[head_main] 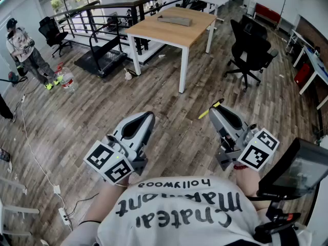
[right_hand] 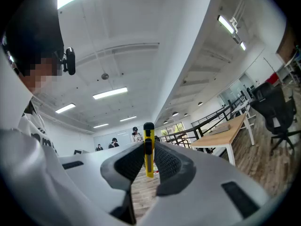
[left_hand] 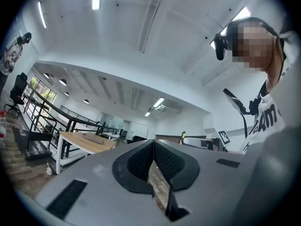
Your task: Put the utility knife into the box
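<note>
A yellow utility knife with a black slider stands upright between the pads of my right gripper, which is shut on it. In the head view the knife sticks out past the right gripper, held in front of my chest above the wooden floor. My left gripper is beside it at the left, and in its own view the left gripper is shut with its pads meeting on nothing. A flat cardboard box lies on the wooden table several steps ahead.
A black office chair stands right of the table. A treadmill and a railing are at the left. A person stands far left near a water bottle. Cables and a power strip lie on the floor at the left.
</note>
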Tool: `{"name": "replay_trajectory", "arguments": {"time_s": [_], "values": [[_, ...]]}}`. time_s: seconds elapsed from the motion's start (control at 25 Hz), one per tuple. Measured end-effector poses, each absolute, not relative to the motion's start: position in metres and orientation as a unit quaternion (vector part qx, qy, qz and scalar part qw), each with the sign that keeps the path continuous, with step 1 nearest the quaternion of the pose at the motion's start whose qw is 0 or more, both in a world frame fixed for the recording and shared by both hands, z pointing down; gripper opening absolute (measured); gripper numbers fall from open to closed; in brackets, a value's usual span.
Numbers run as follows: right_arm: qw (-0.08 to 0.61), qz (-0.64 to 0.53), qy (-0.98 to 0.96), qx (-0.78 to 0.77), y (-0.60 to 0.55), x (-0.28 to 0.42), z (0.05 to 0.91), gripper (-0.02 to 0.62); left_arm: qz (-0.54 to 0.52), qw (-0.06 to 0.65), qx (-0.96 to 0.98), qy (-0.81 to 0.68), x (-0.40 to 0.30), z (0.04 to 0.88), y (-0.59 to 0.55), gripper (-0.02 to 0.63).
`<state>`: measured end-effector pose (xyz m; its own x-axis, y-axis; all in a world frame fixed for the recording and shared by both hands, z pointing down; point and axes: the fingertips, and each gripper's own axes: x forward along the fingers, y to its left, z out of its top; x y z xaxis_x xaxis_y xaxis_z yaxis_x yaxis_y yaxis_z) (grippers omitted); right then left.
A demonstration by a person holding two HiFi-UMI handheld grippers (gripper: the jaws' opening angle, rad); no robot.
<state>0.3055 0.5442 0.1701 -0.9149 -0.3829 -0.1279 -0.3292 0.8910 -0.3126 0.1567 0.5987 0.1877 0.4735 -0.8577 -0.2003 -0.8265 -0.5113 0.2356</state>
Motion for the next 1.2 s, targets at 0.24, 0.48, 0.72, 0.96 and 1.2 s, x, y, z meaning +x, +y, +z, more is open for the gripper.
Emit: {"name": "replay_trajectory", "arguments": {"time_s": [0.24,0.48,0.72,0.96,1.2], "values": [[0.090,-0.143,0.968,-0.183,0.547,0.304,0.175,0.067,-0.148,0.054,0.854,-0.495,0.155,0.191,0.602,0.007],[0.089,-0.144,0.968,-0.184,0.550,0.305,0.175,0.066,-0.149,0.055,0.853,-0.497,0.155,0.190,0.606,0.006],[0.093,-0.145,0.966,-0.191,0.553,0.309,0.176,0.066,-0.153,0.056,0.854,-0.495,0.157,0.192,0.609,0.007],[0.097,-0.156,0.964,-0.194,0.548,0.313,0.175,0.066,-0.153,0.062,0.856,-0.490,0.161,0.193,0.602,0.006],[0.098,-0.164,0.962,-0.194,0.542,0.314,0.179,0.066,-0.153,0.070,0.854,-0.492,0.160,0.198,0.597,0.006]]}}
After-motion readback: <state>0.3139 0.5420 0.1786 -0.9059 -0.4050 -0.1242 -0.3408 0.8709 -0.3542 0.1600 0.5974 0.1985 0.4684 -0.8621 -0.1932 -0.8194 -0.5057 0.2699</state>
